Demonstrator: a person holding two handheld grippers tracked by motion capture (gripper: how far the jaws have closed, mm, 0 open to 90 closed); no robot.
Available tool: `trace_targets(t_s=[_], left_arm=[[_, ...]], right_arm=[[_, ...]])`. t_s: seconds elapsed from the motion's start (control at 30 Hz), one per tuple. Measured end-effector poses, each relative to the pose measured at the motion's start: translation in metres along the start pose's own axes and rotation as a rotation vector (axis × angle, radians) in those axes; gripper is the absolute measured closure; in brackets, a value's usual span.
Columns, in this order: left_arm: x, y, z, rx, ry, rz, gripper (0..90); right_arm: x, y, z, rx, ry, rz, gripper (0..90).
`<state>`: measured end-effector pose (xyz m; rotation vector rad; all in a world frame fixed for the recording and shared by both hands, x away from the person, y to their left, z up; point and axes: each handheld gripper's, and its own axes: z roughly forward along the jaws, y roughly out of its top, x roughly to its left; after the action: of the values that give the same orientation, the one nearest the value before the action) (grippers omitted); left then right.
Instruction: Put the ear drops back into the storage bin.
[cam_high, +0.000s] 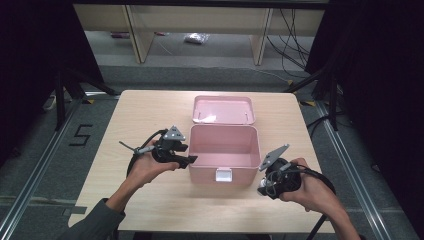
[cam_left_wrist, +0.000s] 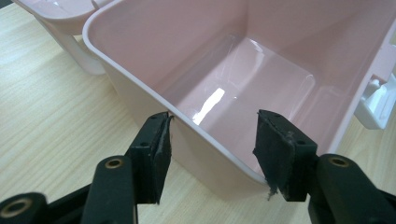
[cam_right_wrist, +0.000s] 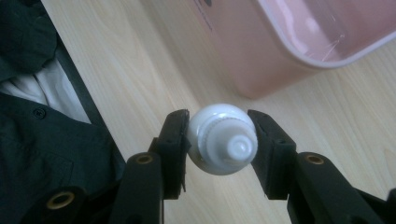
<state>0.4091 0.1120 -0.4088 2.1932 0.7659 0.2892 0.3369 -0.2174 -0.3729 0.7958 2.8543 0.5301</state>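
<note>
The white bottle shows cap-end on between the jaws, its body hidden behind

A light wooden table; grey floor; cables behind.

Counts: 1 box, 1 lid, 1 bottle, 2 grippers, 1 desk.
One pink box with one white latch on its front wall; one pink lid lying open behind it. One small white bottle with one cap. Two grippers: left gripper, right gripper, two black jaws each, four jaws total. Two hands of one person. One wooden desk, one "5" mark on the floor.
</note>
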Motion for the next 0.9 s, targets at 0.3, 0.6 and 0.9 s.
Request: trace_targets(t_s=[0.3,0.6,0.9], left_arm=[[0.000,0.000,0.000,0.000,0.001,0.000,45.2],[0.000,0.000,0.000,0.000,0.001,0.001,45.2],[0.000,0.000,0.000,-0.001,0.001,0.001,45.2]], right_arm=[[0.000,0.012,-0.007,-0.009,0.035,-0.027,60.4],[0.001,0.024,-0.016,0.003,0.034,-0.066,60.4],[0.002,0.038,-0.032,-0.009,0.040,-0.090,60.4]])
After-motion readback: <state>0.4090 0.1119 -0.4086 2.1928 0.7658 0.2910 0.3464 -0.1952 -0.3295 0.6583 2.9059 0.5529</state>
